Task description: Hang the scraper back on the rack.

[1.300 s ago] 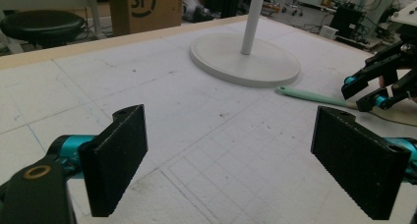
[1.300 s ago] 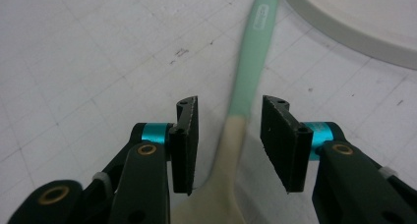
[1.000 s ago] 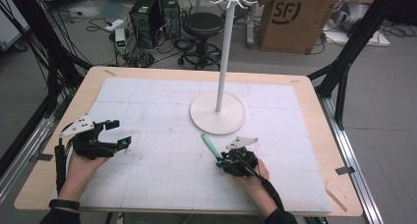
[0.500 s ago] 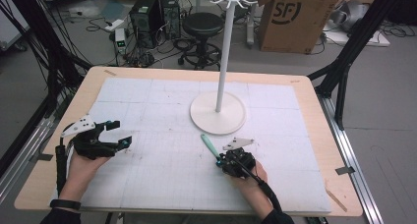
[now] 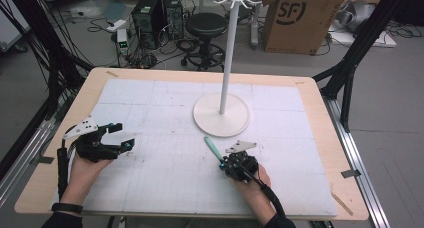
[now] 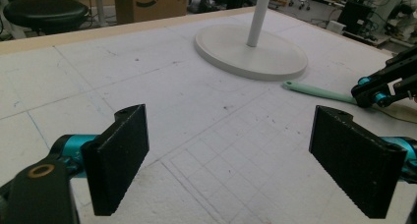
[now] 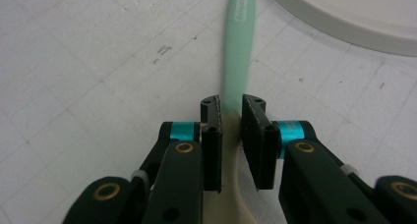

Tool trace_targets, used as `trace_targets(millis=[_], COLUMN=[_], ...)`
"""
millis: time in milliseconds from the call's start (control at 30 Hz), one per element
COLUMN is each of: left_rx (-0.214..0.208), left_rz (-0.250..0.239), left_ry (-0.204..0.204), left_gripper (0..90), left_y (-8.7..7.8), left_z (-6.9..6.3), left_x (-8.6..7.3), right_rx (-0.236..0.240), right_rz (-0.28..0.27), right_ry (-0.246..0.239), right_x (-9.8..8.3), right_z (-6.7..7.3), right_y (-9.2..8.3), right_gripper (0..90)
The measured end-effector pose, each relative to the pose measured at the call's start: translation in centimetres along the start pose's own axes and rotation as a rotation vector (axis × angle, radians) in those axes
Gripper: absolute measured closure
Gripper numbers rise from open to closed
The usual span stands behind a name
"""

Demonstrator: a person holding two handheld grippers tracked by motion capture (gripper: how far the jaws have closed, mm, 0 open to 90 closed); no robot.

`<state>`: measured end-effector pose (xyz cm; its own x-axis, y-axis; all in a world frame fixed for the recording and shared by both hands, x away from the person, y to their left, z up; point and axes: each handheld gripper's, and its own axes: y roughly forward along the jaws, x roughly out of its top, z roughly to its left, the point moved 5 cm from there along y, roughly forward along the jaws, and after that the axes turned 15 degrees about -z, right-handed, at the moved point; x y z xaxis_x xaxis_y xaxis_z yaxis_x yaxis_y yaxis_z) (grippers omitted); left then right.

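Jaws of the right gripper have just been closing and now pinch a slim tool with a mint-green handle, the pads pressing on it from both sides where the green gives way to a cream-coloured part (what that lower part ends in is hidden beneath the gripper body). In the right gripper view the handle runs straight up and away from the jaws, lying flat on the white gridded mat, its far end close to the rim of the stand base but not touching it.

From the high view, the right gripper sits low on the mat in the person's right hand, just in front of the round white stand base, with the green handle pointing up and left toward that base. A thin white pole rises from the base to a ring of small hooks at the top.

Over at the left edge of the mat, well apart from the tool, the left gripper rests in the left hand with its jaws spread wide. In the left gripper view nothing lies between the two black pads, and the green handle shows beyond, with the other gripper clamped on its far end.
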<state>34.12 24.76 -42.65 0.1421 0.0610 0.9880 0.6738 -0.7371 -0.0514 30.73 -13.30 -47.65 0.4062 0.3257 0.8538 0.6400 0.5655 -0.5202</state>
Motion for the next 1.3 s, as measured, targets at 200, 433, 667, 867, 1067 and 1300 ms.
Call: trace_targets(millis=[200, 433, 667, 867, 1067, 1300], left_rx=[0.003, 0.002, -0.004, -0.013, -0.011, -0.019], left_rz=[-0.003, -0.007, -0.006, -0.023, -0.022, -0.016], left_ry=[-0.004, -0.006, -0.004, -0.009, -0.01, -0.014], left_gripper=[15.8, 15.8, 15.8, 15.0, 15.0, 15.1], left_y=[-0.1, -0.1, -0.2, -0.3, -0.4, -0.4], left_z=[0.0, 0.1, 0.1, 0.0, 0.2, 0.1], left_x=[0.0, 0.0, 0.0, 0.2, 0.2, 0.1], right_rx=[0.022, 0.059, 0.09, 0.117, 0.117, 0.112], right_rz=[-0.006, -0.066, -0.138, -0.228, -0.285, -0.345], right_ry=[-0.012, 0.016, 0.038, 0.066, 0.071, 0.078], right_x=[0.0, 1.1, 3.7, 7.9, 11.0, 15.5], right_z=[-0.1, -0.7, -2.0, -4.8, -7.2, -10.1], right_y=[-0.1, -0.9, -3.2, -7.0, -10.1, -14.1], right_gripper=[81.5, 81.6, 81.5, 81.5, 81.5, 81.5])
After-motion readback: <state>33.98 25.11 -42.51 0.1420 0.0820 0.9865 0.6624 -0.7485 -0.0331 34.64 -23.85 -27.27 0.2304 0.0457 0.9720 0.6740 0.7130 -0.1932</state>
